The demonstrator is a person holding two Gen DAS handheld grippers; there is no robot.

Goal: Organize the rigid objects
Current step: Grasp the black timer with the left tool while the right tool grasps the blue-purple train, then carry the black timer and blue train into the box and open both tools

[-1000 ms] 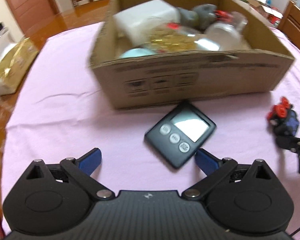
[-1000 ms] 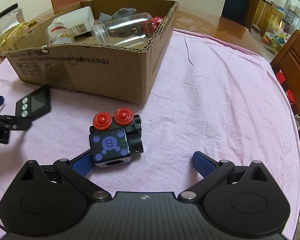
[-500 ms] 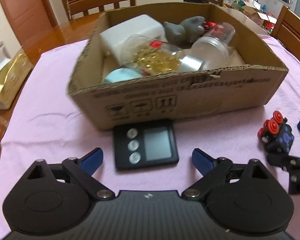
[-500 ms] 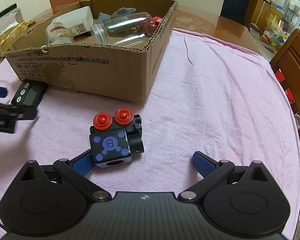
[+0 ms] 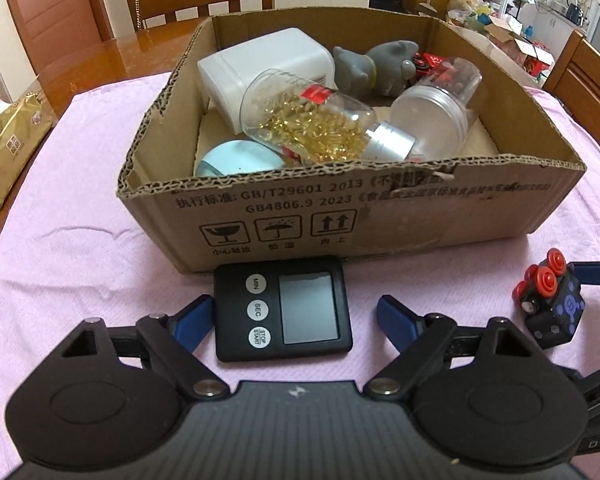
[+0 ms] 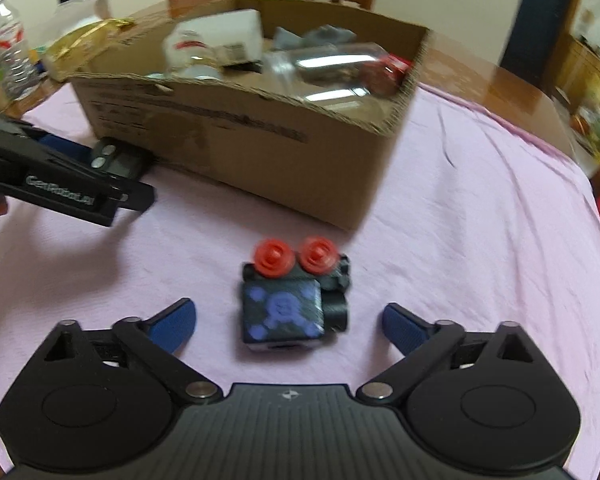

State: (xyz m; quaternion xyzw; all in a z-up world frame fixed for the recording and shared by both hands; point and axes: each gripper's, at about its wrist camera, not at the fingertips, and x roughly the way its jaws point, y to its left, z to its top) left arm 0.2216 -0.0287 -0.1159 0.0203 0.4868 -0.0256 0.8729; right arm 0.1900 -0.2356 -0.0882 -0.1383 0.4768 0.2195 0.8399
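A black digital timer (image 5: 282, 312) lies flat on the pink cloth against the front wall of the cardboard box (image 5: 380, 216). My left gripper (image 5: 296, 316) is open, its blue fingers on either side of the timer, the left pad close to its edge. A black toy cube with red knobs (image 6: 292, 300) sits on the cloth and also shows in the left wrist view (image 5: 548, 300). My right gripper (image 6: 288, 320) is open with the cube between its fingers, not touching. The timer (image 6: 116, 160) and the left gripper body show at the left of the right wrist view.
The box holds a white container (image 5: 264, 68), a jar of gold capsules (image 5: 316, 124), a clear jar (image 5: 436, 116), a grey toy (image 5: 376, 64) and a pale blue lid (image 5: 240, 160). A gold bag (image 5: 8, 148) lies at the left. Wooden chairs stand behind and to the right.
My left gripper has moved forward so the timer now lies between its fingers. My right gripper has shifted left and forward, centring the cube between its fingers; the view is blurred.
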